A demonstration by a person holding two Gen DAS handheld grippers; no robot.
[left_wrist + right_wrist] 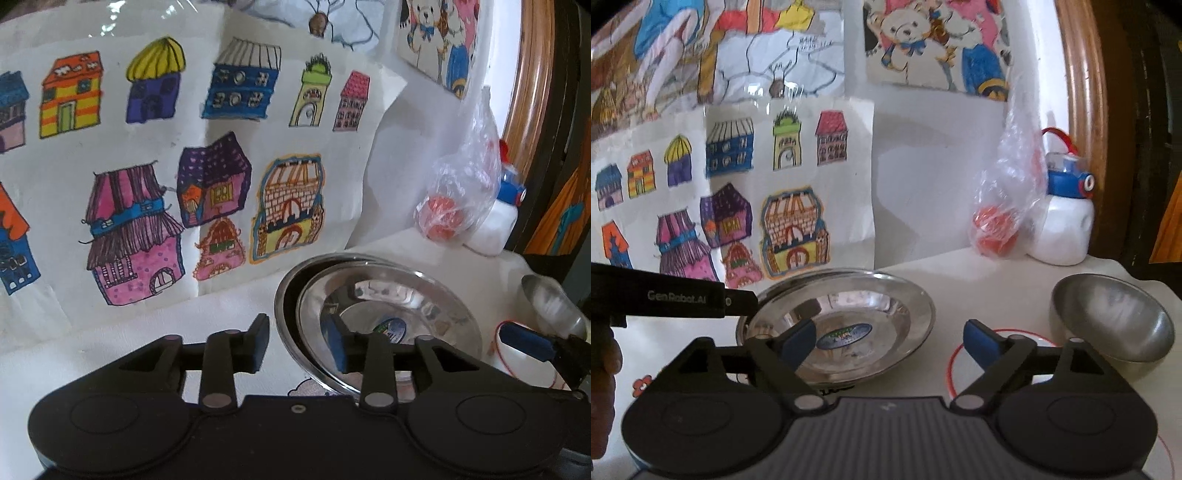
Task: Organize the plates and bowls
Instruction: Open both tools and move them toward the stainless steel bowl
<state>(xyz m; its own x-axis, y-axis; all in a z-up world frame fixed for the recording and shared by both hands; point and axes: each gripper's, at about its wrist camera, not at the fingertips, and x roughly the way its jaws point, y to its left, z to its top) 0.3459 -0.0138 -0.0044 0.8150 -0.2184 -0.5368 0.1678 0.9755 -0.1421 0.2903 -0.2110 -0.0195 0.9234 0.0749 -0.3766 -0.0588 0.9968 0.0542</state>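
From my seat, nearest thing in the left wrist view is the left hand-held gripper (300, 341), jaws partly apart, straddling the near rim of the steel plates (384, 317): one pad sits outside the rim, the other inside the dish. I can't tell for sure whether the pads press on the rim, looks like they don't.

Over on the right wrist view, the right hand-held gripper (889, 345) is wide open with nothing between its pads. Its left pad hangs over the plates (849, 314), its right pad over a white plate with a red ring (964, 354).

The steel plates look like two stacked, one nested in the other, sitting on the white surface (979, 280). A steel bowl (1112, 321) is just right of them, resting on the red-ringed plate.

Further back near the wall: a clear plastic bag (1008, 206) with something red-orange in it, touching a white bottle with a blue cap (1063, 221). Kids' drawings of houses (738, 199) cover the wall.
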